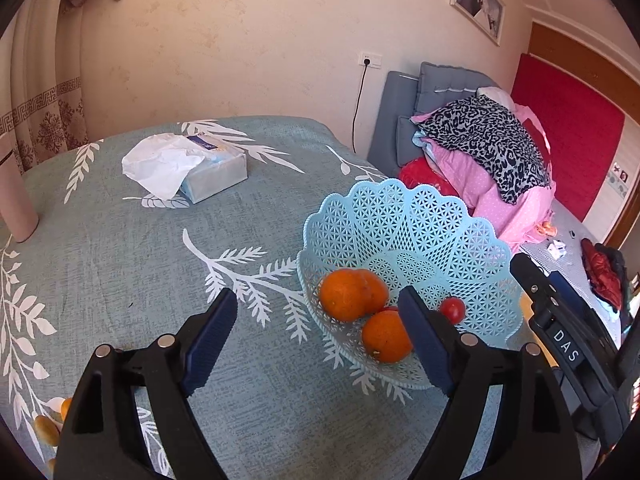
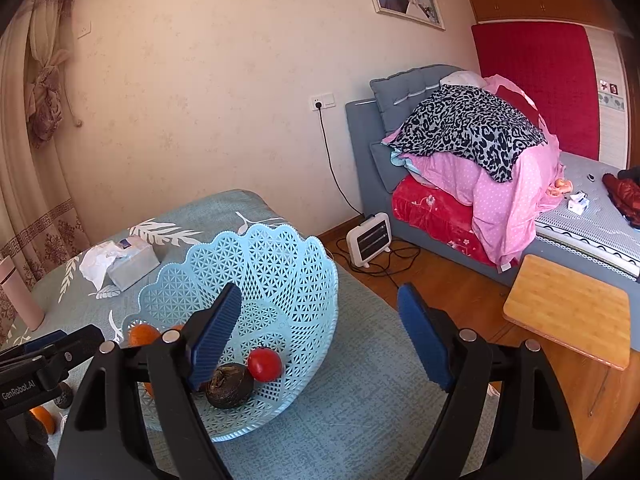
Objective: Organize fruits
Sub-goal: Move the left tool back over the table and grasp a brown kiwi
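Standing on the teal leaf-print tablecloth, the pale blue lattice basket is the landmark for everything else. Inside it, toward its near left side, lie two oranges touching each other; the nearer orange sits by the front rim. A small red tomato rests just right of them, and the right wrist view shows a dark, wrinkled round fruit touching that tomato. Well behind the basket to the left lies a tissue box with a white tissue pulled out.

The left gripper hovers just in front of the basket's left rim, jaws spread wide, nothing between them. The right gripper hangs at the basket's right side, jaws likewise apart and empty, its left finger over the basket's interior.
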The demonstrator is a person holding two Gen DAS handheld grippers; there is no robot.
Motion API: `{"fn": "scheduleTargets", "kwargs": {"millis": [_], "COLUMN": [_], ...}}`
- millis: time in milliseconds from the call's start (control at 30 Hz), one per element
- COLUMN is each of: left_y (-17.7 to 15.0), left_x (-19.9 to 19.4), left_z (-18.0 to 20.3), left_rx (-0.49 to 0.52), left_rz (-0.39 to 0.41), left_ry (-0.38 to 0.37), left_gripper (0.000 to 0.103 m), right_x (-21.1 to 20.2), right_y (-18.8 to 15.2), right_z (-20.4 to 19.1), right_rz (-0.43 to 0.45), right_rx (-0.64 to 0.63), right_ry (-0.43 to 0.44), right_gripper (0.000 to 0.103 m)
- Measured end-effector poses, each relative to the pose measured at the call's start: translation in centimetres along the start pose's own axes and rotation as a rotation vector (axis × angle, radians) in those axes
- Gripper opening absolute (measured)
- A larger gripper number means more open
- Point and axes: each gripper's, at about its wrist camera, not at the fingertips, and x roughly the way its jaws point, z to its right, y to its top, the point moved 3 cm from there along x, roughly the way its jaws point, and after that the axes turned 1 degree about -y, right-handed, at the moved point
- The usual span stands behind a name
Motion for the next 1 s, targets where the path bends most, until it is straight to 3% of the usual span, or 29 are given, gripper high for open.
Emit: {"fn": "scheduleTargets", "kwargs": {"millis": [400, 1000], "left_y": [-0.9, -3.5], "left_x": [-2.2, -6.1], "left_z": [-2.5, -10.6], "left_rx": [-0.008, -0.181], "left_rz": [0.009, 0.002], "left_ry": [0.122, 0.263], "left_gripper": [0.089, 0.089], "right_x": [-0.2, -0.3], "right_y": [-0.1, -0.4], "right_z": [-0.2, -0.1], "right_rz": [0.009, 0.015], "right_rx": [-0.009, -0.023], "right_ry": [0.000, -0.010], "right_gripper": [0.082, 0.082]}}
